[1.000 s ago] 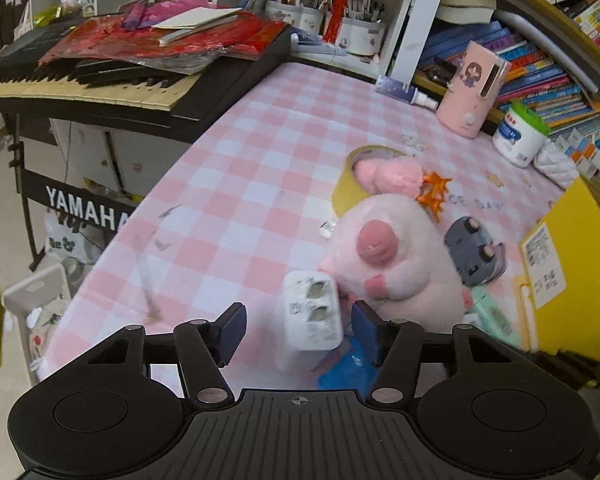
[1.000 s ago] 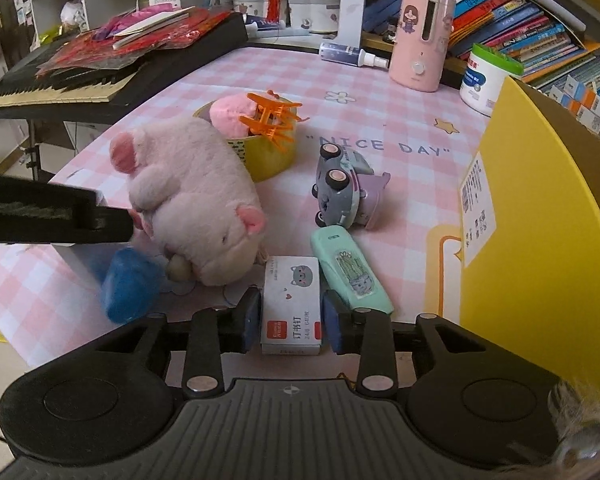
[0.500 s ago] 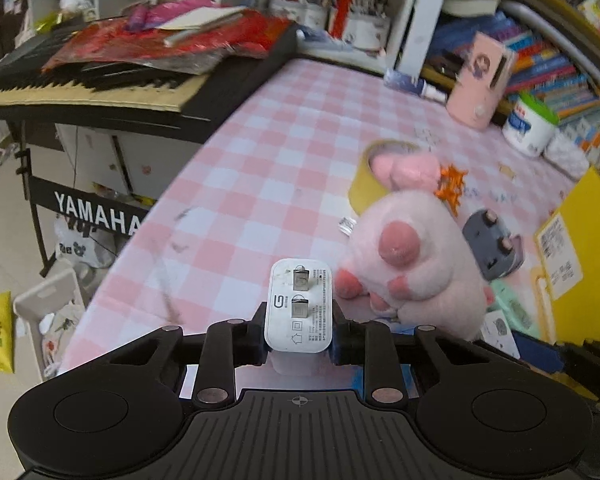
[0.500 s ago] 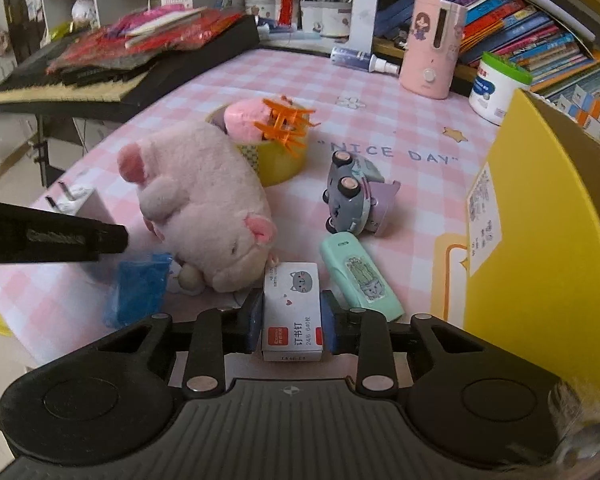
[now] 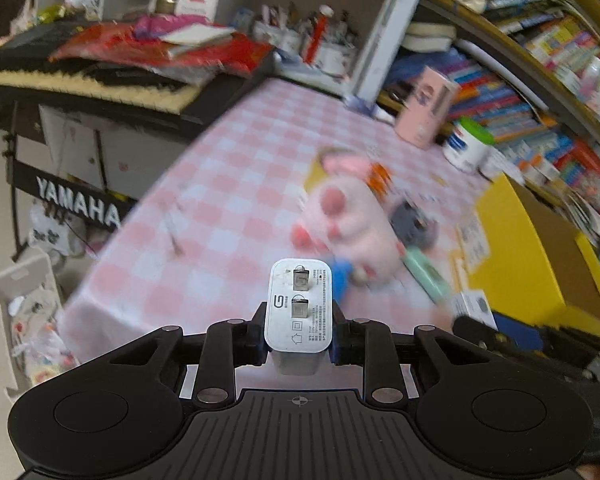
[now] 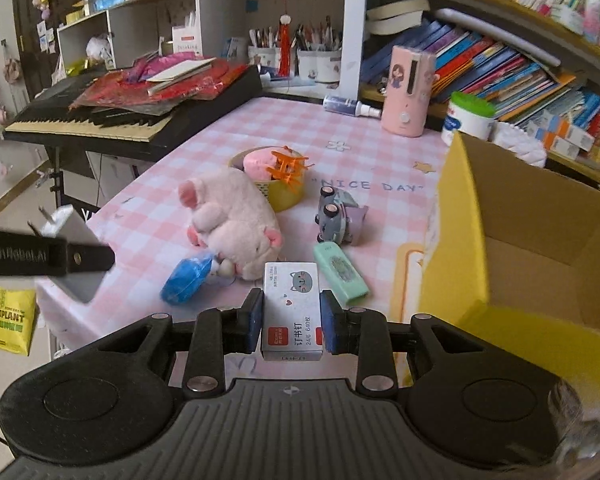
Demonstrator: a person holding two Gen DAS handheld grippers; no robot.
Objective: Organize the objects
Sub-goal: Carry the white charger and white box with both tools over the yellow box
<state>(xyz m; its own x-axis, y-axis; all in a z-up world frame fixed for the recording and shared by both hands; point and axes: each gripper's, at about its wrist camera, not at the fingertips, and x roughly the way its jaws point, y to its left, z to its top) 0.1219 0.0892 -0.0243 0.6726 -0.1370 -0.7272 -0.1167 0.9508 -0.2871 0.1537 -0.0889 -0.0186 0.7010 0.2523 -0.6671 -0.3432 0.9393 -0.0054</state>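
Observation:
My left gripper [image 5: 299,332] is shut on a white plug charger [image 5: 299,308] and holds it above the near table edge; it also shows in the right wrist view [image 6: 66,240]. My right gripper [image 6: 292,318] is shut on a white staple box [image 6: 292,308] with a cat picture, lifted above the table. A yellow cardboard box [image 6: 520,240] stands open at the right. On the pink checked table lie a pink plush pig [image 6: 232,220], a grey toy car [image 6: 338,216], a mint case [image 6: 340,272] and a blue object [image 6: 186,284].
A yellow tape roll [image 6: 284,196] holds a pink ball and an orange hair clip. A pink dispenser [image 6: 408,92] and a white tub [image 6: 468,118] stand at the back. A keyboard [image 6: 100,120] with red papers is at the left. Bookshelves line the back right.
Both grippers have risen with their loads. The left gripper closed on the charger and lifted it off the table. The staple box has left the table in the right gripper.

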